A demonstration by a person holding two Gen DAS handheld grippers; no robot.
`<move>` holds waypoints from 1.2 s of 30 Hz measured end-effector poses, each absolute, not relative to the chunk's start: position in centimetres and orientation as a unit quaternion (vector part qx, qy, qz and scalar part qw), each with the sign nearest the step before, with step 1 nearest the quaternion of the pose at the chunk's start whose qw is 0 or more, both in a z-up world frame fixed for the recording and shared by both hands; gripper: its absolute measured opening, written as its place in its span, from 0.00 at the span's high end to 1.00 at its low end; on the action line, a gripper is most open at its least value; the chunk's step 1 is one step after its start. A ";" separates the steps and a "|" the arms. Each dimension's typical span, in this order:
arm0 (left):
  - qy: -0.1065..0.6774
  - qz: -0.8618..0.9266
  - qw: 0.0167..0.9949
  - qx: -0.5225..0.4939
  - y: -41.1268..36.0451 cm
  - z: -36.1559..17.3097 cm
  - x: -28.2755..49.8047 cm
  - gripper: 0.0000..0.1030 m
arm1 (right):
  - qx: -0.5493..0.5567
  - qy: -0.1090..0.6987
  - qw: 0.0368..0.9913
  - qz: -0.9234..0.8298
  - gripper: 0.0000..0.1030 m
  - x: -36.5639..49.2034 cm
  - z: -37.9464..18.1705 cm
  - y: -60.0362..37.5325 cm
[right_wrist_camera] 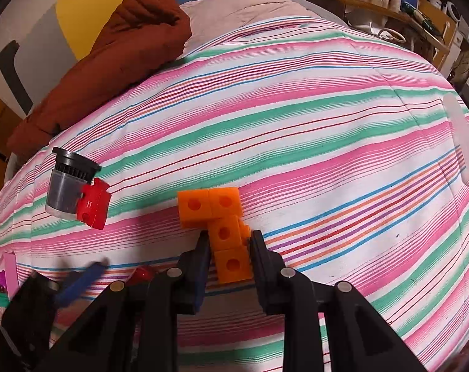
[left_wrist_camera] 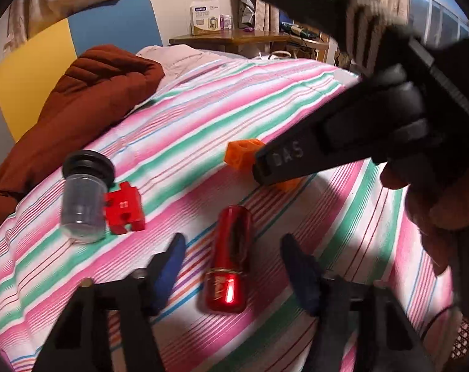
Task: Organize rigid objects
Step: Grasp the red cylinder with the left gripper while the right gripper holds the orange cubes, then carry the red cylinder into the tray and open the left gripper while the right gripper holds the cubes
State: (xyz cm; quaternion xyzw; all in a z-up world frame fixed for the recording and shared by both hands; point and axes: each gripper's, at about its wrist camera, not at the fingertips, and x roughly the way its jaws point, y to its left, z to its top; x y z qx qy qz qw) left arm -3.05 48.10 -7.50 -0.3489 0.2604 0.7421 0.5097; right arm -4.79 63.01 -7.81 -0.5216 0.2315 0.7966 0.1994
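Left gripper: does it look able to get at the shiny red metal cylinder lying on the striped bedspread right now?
Probably yes. The left gripper is open, its fingers flanking the shiny red metal cylinder, with nothing between them. The right gripper is off at the orange block piece.

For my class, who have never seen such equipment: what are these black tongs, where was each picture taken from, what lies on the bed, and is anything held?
A person holds two hand tongs, each carrying a camera looking along its fingers. The left tool's view shows its open left gripper over a shiny red metal cylinder. The right tool's view shows the right gripper shut on an orange plastic block of joined cubes. On the striped bedsheet also lie a clear plastic jar with a black lid and a red puzzle-shaped block.
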 end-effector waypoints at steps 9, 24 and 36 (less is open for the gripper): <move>0.239 0.747 0.508 -0.356 47.2 -8.0 -3.7 0.74 | -0.525 0.227 0.199 0.796 0.76 -5.0 -8.1 63.2; 0.201 0.786 0.459 -0.362 42.0 -8.1 -3.5 0.75 | -0.510 0.200 0.152 0.823 0.76 -5.3 -7.1 60.7; 0.140 0.831 0.407 -0.353 35.3 -7.4 -2.4 0.75 | -0.520 0.138 0.122 0.834 0.76 -5.3 -6.6 57.1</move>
